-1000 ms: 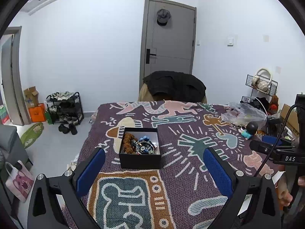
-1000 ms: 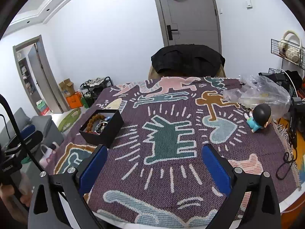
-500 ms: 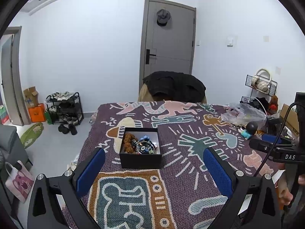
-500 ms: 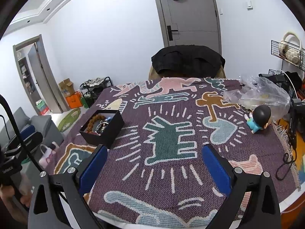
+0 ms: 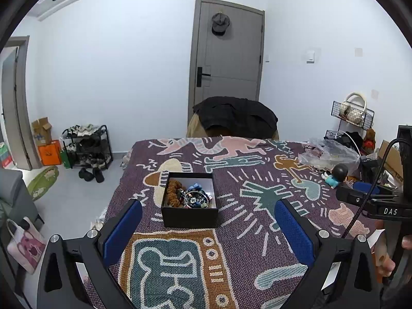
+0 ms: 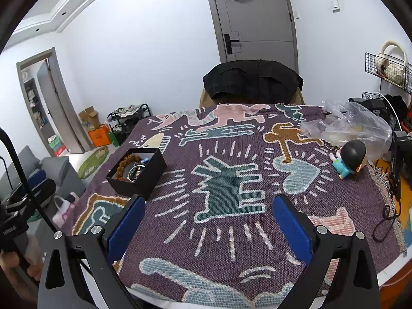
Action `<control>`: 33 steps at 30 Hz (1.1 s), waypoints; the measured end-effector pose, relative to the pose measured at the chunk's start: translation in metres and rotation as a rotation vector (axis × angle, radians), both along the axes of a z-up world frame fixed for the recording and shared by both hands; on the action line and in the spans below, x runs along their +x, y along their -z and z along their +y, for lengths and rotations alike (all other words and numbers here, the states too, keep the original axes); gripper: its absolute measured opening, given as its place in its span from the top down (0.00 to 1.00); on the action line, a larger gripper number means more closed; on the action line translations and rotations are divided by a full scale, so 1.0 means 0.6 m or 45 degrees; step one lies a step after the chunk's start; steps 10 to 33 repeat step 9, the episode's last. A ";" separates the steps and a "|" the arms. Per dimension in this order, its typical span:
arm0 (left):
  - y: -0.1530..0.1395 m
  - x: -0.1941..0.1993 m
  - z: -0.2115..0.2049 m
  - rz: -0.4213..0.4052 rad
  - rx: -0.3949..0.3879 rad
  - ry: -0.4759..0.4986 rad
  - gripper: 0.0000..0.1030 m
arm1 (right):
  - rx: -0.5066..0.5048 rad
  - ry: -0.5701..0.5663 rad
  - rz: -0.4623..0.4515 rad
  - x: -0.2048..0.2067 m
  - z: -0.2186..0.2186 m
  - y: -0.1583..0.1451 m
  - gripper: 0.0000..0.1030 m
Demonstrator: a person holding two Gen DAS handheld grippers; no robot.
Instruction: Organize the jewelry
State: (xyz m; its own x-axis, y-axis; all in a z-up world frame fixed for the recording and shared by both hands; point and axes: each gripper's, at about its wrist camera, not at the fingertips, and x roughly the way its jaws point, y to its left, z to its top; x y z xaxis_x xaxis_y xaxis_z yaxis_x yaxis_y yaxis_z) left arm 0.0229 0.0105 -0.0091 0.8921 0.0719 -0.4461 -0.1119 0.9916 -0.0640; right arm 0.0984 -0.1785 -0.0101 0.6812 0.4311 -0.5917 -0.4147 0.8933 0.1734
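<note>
A black open-top box (image 5: pixel 190 203) (image 6: pixel 137 171) sits on the patterned purple cloth (image 5: pixel 247 206) that covers the table. Inside it lie a brown bead string (image 5: pixel 173 193) (image 6: pixel 125 162), blue beads and a dark round bracelet (image 5: pixel 196 198). My left gripper (image 5: pixel 208 229) hovers open just short of the box, blue pads wide apart, nothing between them. My right gripper (image 6: pixel 209 228) is open too, over the cloth's middle, the box ahead to its left. The right tool's body (image 5: pixel 373 200) shows at the left view's right edge.
A crumpled clear plastic bag (image 6: pixel 352 126) (image 5: pixel 327 154) and a small dark-haired figurine (image 6: pixel 349 158) (image 5: pixel 336 176) lie at the table's right. A chair with a black jacket (image 5: pixel 234 118) stands behind. Cables (image 6: pixel 386 216) hang off the right edge. A shoe rack (image 5: pixel 87 146) stands on the floor at the left.
Both views have shifted very slightly; the box sits a touch nearer in the left wrist view. Both grippers stay open and the jewelry has not moved.
</note>
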 end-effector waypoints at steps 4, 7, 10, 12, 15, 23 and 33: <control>0.000 -0.004 -0.005 -0.022 0.008 0.001 0.00 | 0.000 0.000 -0.001 0.000 0.000 -0.001 0.04; 0.000 -0.004 -0.006 -0.023 0.005 0.004 0.00 | 0.013 -0.001 0.015 0.001 0.000 0.001 0.04; 0.001 -0.004 -0.008 -0.022 0.010 0.010 0.00 | 0.015 0.002 0.014 0.001 0.000 0.002 0.04; 0.001 -0.004 -0.008 -0.022 0.010 0.010 0.00 | 0.015 0.002 0.014 0.001 0.000 0.002 0.04; 0.001 -0.004 -0.008 -0.022 0.010 0.010 0.00 | 0.015 0.002 0.014 0.001 0.000 0.002 0.04; 0.001 -0.004 -0.008 -0.022 0.010 0.010 0.00 | 0.015 0.002 0.014 0.001 0.000 0.002 0.04; 0.001 -0.004 -0.008 -0.022 0.010 0.010 0.00 | 0.015 0.002 0.014 0.001 0.000 0.002 0.04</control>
